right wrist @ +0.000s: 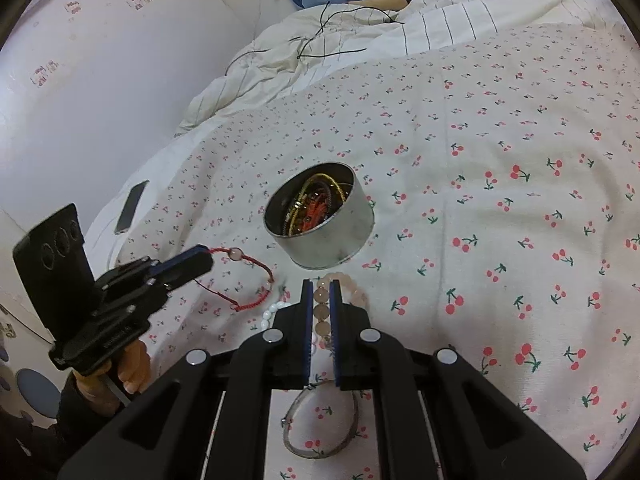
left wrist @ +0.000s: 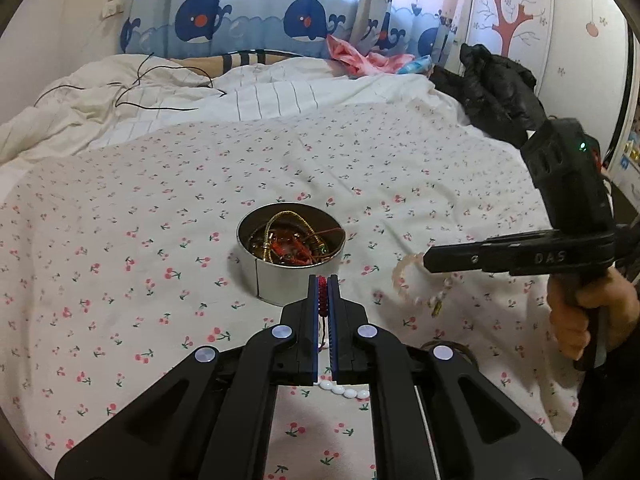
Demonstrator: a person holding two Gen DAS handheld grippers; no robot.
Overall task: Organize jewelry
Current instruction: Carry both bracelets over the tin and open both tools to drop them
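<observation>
Left gripper: clamped on red cord bracelet, lifted. Right gripper: clamped on pink bead bracelet, lifted. Tin, part-filled, just ahead on bedsheet. Step judged: carry; each piece to be brought over the rim and released

1. Black linked arms on the left gripper, silver round rivets, blue-edged fingers.
2. Same build on the right gripper.
3. Bare hand, dark sleeve, embossed "DAS", green light.
</observation>
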